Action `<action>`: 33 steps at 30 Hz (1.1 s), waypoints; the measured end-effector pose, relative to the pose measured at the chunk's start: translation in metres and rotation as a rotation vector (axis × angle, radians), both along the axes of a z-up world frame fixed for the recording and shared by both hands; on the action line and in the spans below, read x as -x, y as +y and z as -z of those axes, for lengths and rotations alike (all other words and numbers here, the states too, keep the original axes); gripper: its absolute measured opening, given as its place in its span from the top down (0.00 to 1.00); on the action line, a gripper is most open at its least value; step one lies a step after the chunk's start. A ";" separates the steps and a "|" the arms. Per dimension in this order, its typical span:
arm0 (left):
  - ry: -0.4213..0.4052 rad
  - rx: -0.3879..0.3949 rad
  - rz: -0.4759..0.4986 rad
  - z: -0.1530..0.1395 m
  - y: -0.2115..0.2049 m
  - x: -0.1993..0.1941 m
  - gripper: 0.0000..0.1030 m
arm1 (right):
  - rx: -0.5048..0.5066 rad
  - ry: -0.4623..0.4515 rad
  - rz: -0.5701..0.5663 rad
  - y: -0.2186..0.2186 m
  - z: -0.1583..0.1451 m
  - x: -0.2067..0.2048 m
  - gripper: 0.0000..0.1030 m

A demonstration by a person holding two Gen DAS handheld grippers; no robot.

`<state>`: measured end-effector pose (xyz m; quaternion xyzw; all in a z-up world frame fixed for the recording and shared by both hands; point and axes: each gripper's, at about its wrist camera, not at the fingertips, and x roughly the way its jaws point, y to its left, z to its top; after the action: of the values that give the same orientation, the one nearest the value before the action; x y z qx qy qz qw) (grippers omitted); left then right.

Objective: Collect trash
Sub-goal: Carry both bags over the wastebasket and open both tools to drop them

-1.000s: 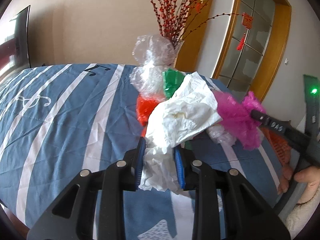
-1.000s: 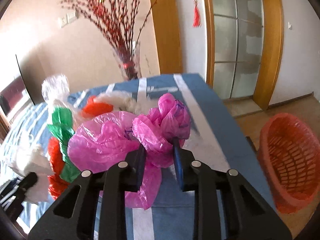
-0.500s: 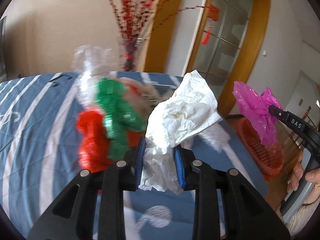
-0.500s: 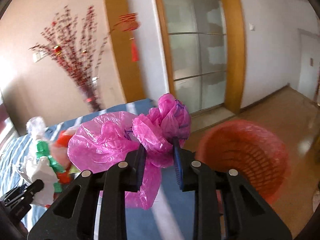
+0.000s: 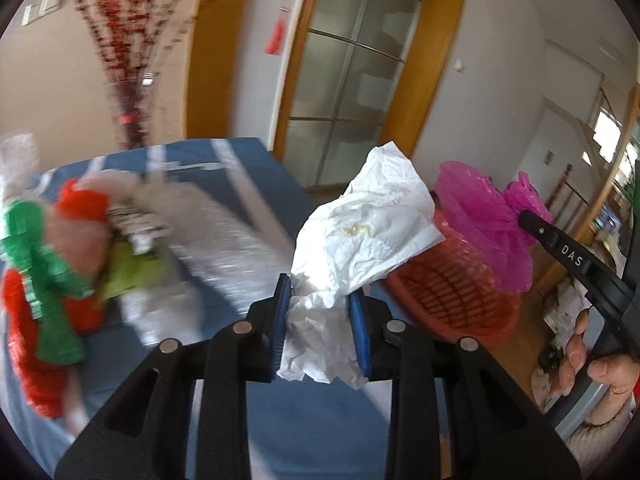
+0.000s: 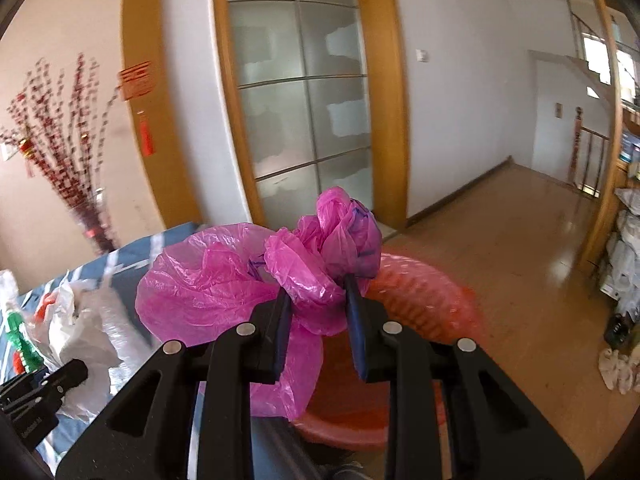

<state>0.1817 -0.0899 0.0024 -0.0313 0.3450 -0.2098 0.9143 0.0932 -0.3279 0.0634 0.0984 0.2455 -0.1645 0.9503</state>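
Two loads near the round red plastic lattice basket (image 6: 420,320): left gripper (image 5: 320,316) clenched on crumpled white tissue (image 5: 368,232), right gripper (image 6: 320,316) on magenta plastic bag (image 6: 248,280); risk: light trash released short of its rim drifts to floor.

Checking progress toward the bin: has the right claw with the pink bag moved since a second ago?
Yes. The right claw, shut on the pink bag, has swung off the blue bedspread toward the red basket, now behind the bag.
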 end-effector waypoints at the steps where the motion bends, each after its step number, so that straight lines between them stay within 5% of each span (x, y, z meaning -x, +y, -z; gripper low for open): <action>1: 0.006 0.001 0.019 0.002 -0.010 -0.003 0.71 | 0.003 0.000 0.013 -0.005 0.002 0.001 0.74; 15: 0.091 0.017 0.177 0.030 -0.113 -0.048 0.71 | -0.017 0.021 0.164 -0.062 0.024 -0.004 0.74; 27: 0.141 0.009 0.220 0.050 -0.156 -0.065 0.71 | -0.064 0.025 0.212 -0.085 0.035 -0.012 0.73; 33: 0.160 -0.003 0.217 0.056 -0.161 -0.062 0.56 | -0.111 0.036 0.204 -0.092 0.042 -0.016 0.62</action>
<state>0.2438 -0.2511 -0.0539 -0.0091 0.4183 -0.3038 0.8559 0.1090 -0.4198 0.0210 0.1723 0.2598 -0.2481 0.9172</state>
